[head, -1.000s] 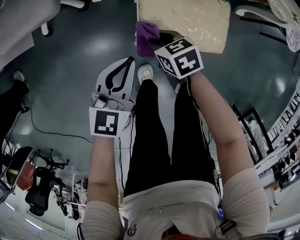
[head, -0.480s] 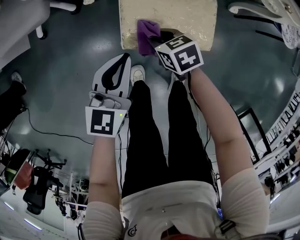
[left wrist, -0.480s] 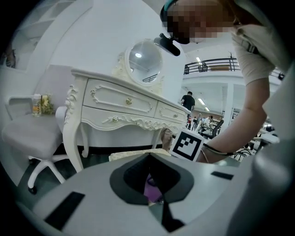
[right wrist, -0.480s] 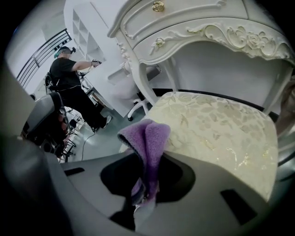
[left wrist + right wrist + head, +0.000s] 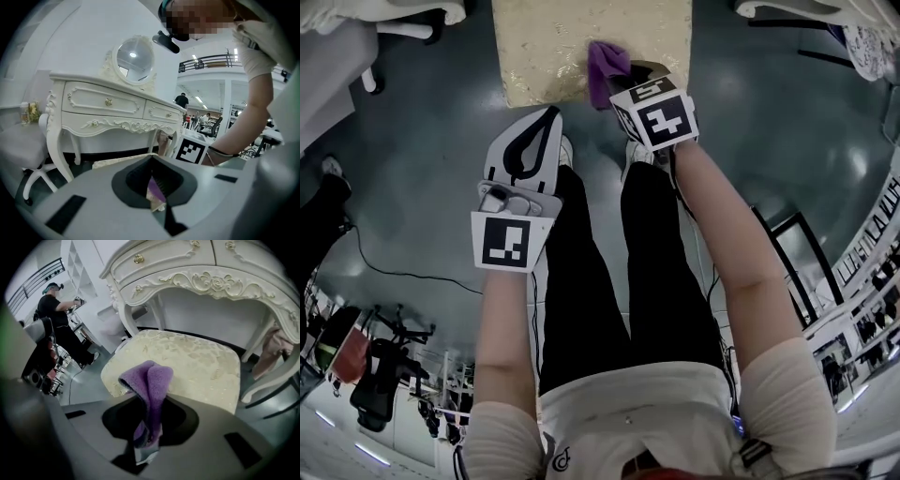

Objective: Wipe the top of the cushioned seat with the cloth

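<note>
Since a second ago the cushioned seat (image 5: 544, 47) has slid left and further into your head view. Both its near corners now show. The cloth (image 5: 150, 380), which was at the seat's near left corner, now sits right of the middle of the near edge. Your left arm has hardly shifted.

Nearest to you, your black trousers (image 5: 591, 281) run down the middle over a dark, glossy floor (image 5: 422, 141).

Your left gripper (image 5: 551, 114) is held low over the floor, short of the seat. It is clenched, its white jaws meeting at the tips around a teardrop-shaped black hollow, and it grips nothing. In its own view, only a sliver of purple and cream shows through that hollow.

Your right gripper (image 5: 149, 401) reaches further forward and is clamped on the cloth. This is a soft, fuzzy purple piece, folded into a rounded hump that stands up out of the jaws. A short tail hangs back between them.

The cloth lies over the seat's near edge. Whether it presses on the fabric cannot be told.

The seat is a square pad with rounded corners, covered in pale cream cloth with a faint, slightly shiny pattern.

Beyond it stands a white dressing table (image 5: 211, 282) with curved legs, carved scrollwork and small gold drawer knobs. The seat's far end reaches under it.

On the table stands a round mirror (image 5: 134, 55) in an ornate white frame.
</note>
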`<state>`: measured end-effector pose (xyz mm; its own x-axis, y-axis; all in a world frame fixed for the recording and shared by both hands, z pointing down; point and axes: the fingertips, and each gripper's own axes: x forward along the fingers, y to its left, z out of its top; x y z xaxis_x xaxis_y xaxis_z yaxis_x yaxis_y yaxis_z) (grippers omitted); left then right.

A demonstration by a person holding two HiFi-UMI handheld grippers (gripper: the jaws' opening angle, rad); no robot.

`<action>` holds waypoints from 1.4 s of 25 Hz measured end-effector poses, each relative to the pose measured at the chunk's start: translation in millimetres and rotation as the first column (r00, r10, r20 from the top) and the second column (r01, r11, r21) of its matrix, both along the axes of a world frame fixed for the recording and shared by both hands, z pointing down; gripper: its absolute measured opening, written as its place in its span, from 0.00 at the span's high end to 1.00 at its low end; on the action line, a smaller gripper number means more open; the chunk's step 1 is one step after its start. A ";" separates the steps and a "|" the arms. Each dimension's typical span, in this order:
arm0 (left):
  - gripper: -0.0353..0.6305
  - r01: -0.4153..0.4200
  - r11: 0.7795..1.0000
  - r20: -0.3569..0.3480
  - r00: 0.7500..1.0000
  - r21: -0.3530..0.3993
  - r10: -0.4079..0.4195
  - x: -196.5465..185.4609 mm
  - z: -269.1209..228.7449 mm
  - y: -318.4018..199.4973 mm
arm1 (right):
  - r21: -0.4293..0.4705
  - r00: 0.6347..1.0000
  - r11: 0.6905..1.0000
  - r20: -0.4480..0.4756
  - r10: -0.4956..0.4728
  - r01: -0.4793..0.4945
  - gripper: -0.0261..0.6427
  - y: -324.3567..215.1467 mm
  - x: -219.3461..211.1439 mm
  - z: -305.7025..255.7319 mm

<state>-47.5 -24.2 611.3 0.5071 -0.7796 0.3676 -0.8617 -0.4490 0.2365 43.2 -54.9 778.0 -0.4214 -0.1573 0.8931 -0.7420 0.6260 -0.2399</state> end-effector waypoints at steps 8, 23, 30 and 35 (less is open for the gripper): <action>0.93 -0.037 0.999 0.003 0.999 -0.001 0.037 55.4 -4.7 -3.3 | 0.036 0.998 0.999 -0.061 0.000 0.002 0.84 -4.1 66.4 1.1; 0.93 0.001 0.999 -0.018 1.000 -0.033 -0.002 127.8 9.7 -11.1 | 0.068 0.971 0.994 -0.229 -0.063 0.081 0.84 -7.9 176.8 17.3; 0.93 -0.024 0.999 -0.038 0.999 -0.049 0.022 143.7 11.0 -13.9 | 0.085 0.973 0.996 -0.231 0.008 0.012 0.84 -13.8 200.3 16.0; 0.93 -0.048 0.998 -0.029 0.998 -0.036 0.047 141.4 -7.2 -19.0 | 0.144 0.986 0.990 -0.164 0.028 -0.004 0.84 -18.2 184.8 -17.7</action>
<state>93.9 -43.2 604.1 0.5539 -0.7406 0.3804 -0.8323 -0.4798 0.2778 228.0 -73.2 760.3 -0.2664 -0.2936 0.9181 -0.7742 0.6325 -0.0224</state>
